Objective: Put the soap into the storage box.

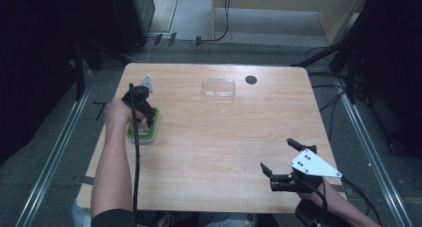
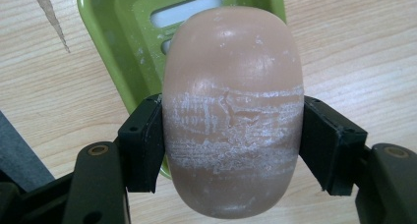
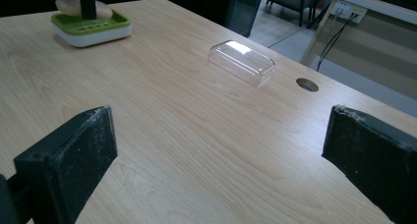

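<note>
A tan bar of soap (image 2: 231, 111), scuffed white across its middle, sits clamped between the black jaws of my left gripper (image 2: 231, 150). Under it is a green soap dish (image 2: 118, 42) with drain slots. In the high view my left gripper (image 1: 141, 110) stands over that dish (image 1: 154, 129) at the table's left. From the right gripper view the soap (image 3: 105, 10) lies low over the dish (image 3: 91, 30); I cannot tell whether they touch. My right gripper (image 1: 278, 156) is open near the front right edge, its jaws (image 3: 221, 155) wide apart over bare wood.
A clear plastic lid (image 1: 219, 87) (image 3: 241, 59) lies at the back middle of the table. A round cable hole (image 1: 251, 79) (image 3: 307, 84) is just right of it. A person's forearm (image 1: 112, 157) runs along the left side.
</note>
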Motion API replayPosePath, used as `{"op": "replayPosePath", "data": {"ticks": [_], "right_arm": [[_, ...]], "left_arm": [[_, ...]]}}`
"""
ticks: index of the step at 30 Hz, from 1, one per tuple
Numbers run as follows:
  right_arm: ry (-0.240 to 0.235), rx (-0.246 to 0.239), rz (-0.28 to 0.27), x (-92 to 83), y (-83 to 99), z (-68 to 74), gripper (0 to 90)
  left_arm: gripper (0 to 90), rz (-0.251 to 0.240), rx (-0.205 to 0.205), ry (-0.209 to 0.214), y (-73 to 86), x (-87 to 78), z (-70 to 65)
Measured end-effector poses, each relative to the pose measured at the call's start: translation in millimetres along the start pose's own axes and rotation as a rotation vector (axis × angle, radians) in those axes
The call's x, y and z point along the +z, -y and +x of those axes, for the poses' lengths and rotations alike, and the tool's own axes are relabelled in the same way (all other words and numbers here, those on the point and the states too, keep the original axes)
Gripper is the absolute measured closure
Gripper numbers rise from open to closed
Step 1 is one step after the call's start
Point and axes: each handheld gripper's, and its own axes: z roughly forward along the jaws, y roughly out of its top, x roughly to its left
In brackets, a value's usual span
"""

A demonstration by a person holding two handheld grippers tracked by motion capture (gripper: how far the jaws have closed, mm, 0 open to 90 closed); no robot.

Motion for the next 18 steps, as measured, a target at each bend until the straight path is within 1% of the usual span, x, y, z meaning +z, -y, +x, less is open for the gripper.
{"op": "replayPosePath", "data": {"ticks": [2,7,9,15,16,18], "right_arm": [[0.000,0.001,-0.002,-0.1,0.0,0.0,0.0],[0.000,0.003,-0.002,-0.3,0.1,-0.1,0.0],[0.002,0.004,-0.001,-0.5,0.1,-0.2,0.0],[0.002,0.004,-0.001,-0.3,0.2,-0.3,0.0],[0.001,0.003,-0.001,-0.3,0.2,-0.3,0.0],[0.002,0.004,-0.001,-0.4,0.2,-0.3,0.0]], "left_arm": [[33.6,-0.012,-0.009,-0.003,-0.6,1.4,1.3],[33.6,-0.019,-0.025,-0.008,-2.5,5.5,2.7],[33.6,-0.026,-0.036,-0.021,-3.1,7.3,3.7],[33.6,-0.044,-0.060,-0.017,-3.5,10.7,6.5],[33.6,-0.048,-0.062,-0.026,-3.9,11.4,7.4],[33.6,-0.058,-0.075,-0.023,-3.9,13.1,7.9]]}}
